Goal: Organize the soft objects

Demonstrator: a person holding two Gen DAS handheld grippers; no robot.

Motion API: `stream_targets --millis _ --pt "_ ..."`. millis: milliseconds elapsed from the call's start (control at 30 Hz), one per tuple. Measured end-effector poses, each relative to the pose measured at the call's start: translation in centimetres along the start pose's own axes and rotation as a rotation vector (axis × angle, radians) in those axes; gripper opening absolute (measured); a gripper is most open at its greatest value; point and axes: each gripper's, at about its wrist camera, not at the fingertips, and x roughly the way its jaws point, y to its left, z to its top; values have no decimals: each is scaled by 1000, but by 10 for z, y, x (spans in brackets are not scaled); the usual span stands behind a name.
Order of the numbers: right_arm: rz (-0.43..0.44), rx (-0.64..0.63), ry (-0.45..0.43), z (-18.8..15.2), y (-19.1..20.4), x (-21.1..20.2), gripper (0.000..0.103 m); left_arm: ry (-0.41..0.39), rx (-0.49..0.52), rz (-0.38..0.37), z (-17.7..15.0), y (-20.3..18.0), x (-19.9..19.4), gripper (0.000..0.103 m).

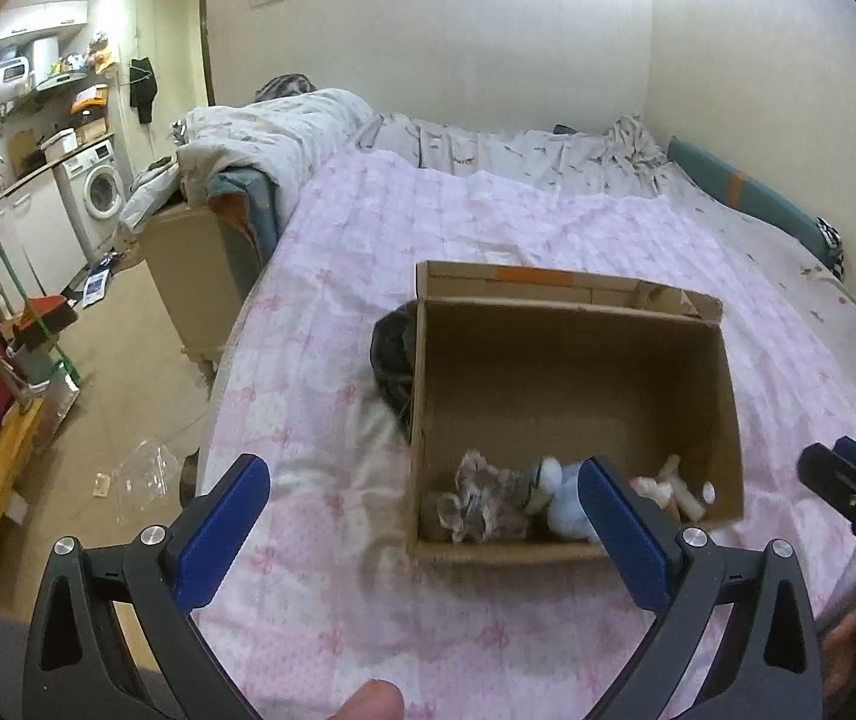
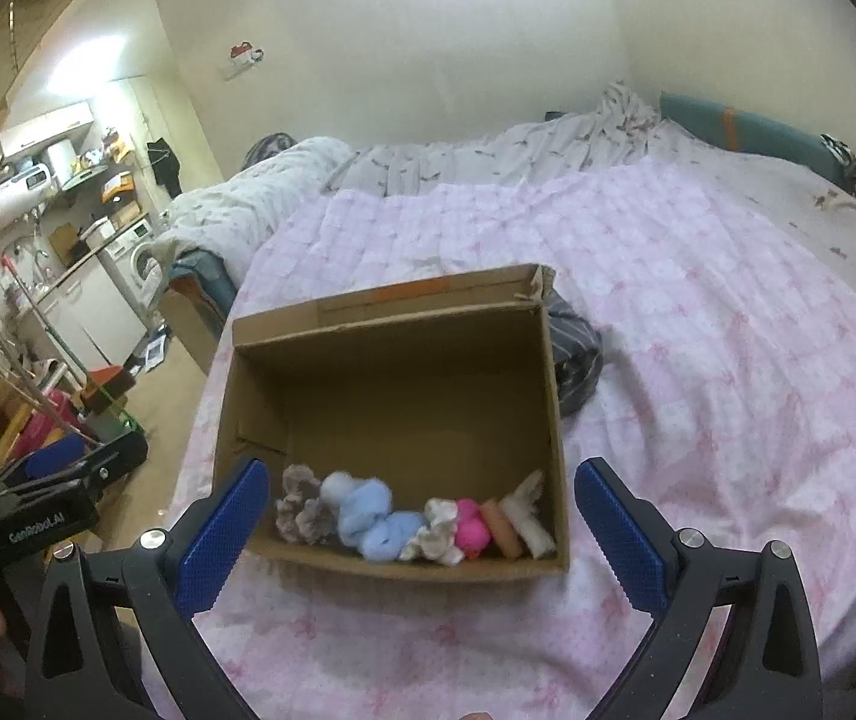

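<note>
left gripper: held above the near edge of the bed, tilted downward toward the box; jaws spread wide, nothing between the blue pads, a fingertip of the holding hand showing at the bottom edge of its view. right gripper: held beside the left one, likewise angled down over the near wall of the box; jaws fully apart and empty, pads clear of the cardboard. in the left wrist view the right gripper appears at the far right edge; in the right wrist view the body of the left gripper sits at the far left edge. cardboard box: open-topped, resting on the pink patterned bedspread, one flap standing up at the far side with an orange strip of tape along it. contents, all lined along the near wall, far half of the floor bare: grey-brown fluffy piece at the left end; light blue fluffy piece touching it; white-cream ruffled piece; bright pink piece; peach roll; white fuzzy piece at the right end, leaning on the side wall. exact nature of each piece cannot be told. dark striped cloth: bunched on the bedspread just beside the far corner of the box, touching its outer wall. pale rumpled duvet: heaped at the head of the bed, well apart from the box.
</note>
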Motion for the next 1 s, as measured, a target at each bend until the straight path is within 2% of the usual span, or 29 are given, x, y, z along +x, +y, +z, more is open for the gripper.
stream_targets --millis 133,200,400,600,767,1000 --pt "-19 -21 12 -14 5 -5 103 13 -47 -41 -20 3 -7 103" --pt "-37 -25 17 -21 6 -4 103 20 -33 -58 -28 1 -5 103" --pt "-73 -16 39 -46 5 8 103 0 -10 -35 -32 -5 2 103" --pt "-103 -7 47 -48 1 17 103 13 -7 -33 -34 -6 11 103" --pt "-114 -22 33 -47 4 14 103 41 -8 -66 -36 -8 17 103" --pt "-115 -48 37 -47 9 15 103 30 20 -69 -39 -16 17 103"
